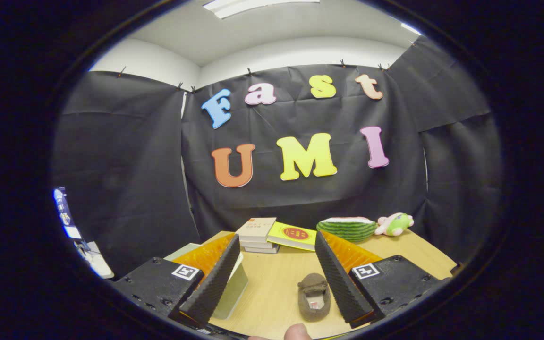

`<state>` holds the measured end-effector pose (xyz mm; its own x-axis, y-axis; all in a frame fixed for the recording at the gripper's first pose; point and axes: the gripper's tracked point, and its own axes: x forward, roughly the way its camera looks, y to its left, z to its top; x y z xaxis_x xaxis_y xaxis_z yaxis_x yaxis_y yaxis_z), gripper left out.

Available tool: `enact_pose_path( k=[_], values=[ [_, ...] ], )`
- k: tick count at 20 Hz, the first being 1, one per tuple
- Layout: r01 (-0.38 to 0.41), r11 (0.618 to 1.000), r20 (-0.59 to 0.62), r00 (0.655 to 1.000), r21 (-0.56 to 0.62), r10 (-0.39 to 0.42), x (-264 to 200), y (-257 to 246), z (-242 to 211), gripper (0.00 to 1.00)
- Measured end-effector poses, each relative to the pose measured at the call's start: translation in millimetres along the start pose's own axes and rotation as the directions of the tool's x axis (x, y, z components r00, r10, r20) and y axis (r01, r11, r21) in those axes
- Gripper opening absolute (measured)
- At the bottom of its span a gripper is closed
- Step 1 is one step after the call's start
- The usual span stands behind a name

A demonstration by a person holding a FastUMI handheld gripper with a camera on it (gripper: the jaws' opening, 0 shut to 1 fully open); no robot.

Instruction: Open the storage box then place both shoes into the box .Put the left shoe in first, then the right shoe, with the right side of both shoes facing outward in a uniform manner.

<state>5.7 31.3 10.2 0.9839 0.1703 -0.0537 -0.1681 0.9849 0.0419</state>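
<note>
Shoe point(314, 297), a small brown slipper-like one, lies on the wooden table point(272, 283) between the fingers of the gripper point(272, 271), nearer the right finger and almost touching its inner face. Its long axis runs near to far, roughly in line with the fingers, opening upward; I cannot tell which end is the toe. The gripper is spread wide and holds nothing. By the left finger, partly hidden behind it, stands a pale greenish box-like thing point(234, 290), probably the storage box or its lid; whether it is open cannot be told. A second shoe is not something I can make out. Judging by this, the coming move turns on the box being to the left and the shoe to the right of the gripper's midline, so either calls for a sideways shift. Open tabletop lies ahead between the fingers. Farther off sit a stack of books point(258, 233), a yellow book point(293, 236), a watermelon-slice toy point(347, 228) and a plush toy point(395, 224), well apart from the shoe. A fingertip point(296, 332) shows at the near edge.
</note>
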Motion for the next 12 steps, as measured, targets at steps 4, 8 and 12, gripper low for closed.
enact_pose_path(
  k=[4, 8, 12],
  values=[
    [0.019, 1.000, 0.001, 1.000, -0.012, -0.019, 0.5, -4.8, 2.7, 1.00],
    [-0.041, 0.999, 0.002, 0.999, -0.012, 0.041, 2.9, 9.3, 0.3, 1.00],
    [-0.192, 0.981, -0.044, 0.980, 0.011, 0.192, 3.9, 35.8, -22.1, 1.00]
  ],
)
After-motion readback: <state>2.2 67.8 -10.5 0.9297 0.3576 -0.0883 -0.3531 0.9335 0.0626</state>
